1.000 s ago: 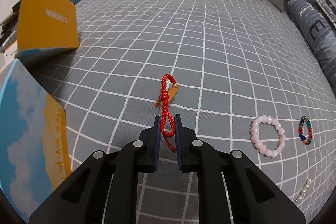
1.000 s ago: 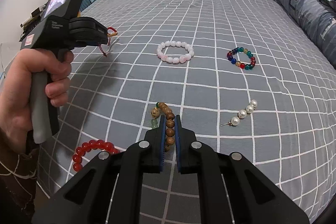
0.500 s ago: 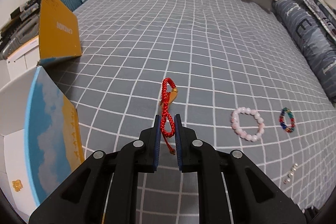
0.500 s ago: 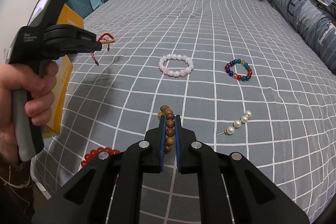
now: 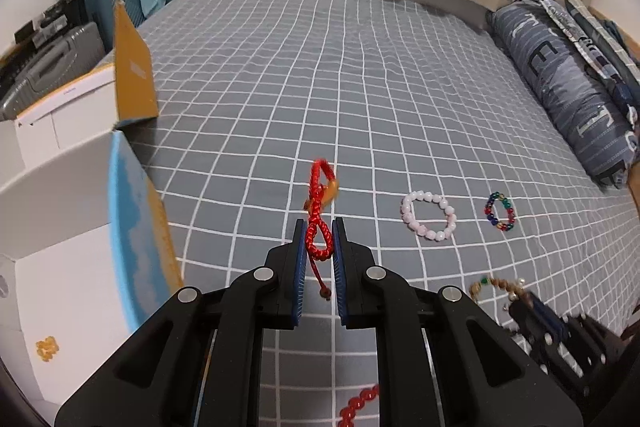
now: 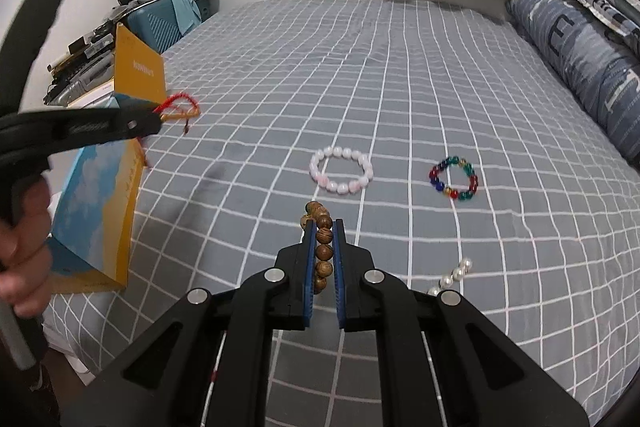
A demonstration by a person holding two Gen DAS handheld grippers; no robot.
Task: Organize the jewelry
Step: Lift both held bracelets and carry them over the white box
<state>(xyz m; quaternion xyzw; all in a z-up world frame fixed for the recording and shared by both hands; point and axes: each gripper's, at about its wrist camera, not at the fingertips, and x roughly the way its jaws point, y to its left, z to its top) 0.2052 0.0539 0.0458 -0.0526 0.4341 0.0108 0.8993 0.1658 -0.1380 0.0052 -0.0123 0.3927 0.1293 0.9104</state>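
My left gripper [image 5: 320, 241] is shut on a red braided cord bracelet [image 5: 319, 203] and holds it above the bed; it also shows in the right wrist view [image 6: 178, 107]. My right gripper [image 6: 323, 243] is shut on a brown wooden bead bracelet [image 6: 322, 239], lifted off the bed. On the grey checked bedspread [image 6: 400, 87] lie a pink bead bracelet [image 6: 341, 169], a multicolour bead bracelet [image 6: 454, 179] and a pearl piece [image 6: 454, 273]. A red bead bracelet [image 5: 358, 405] lies low in the left wrist view.
An open white box [image 5: 60, 267] with blue and yellow flaps [image 6: 100, 211] stands at the bed's left edge; a small yellow item [image 5: 47, 347] lies inside. A suitcase [image 6: 160, 21] and clutter sit at the far left. A blue pillow [image 6: 580, 55] lies along the right.
Both grippers have risen and pulled back with their bracelets. The left gripper has swung left toward the open box, whose white inside now shows.
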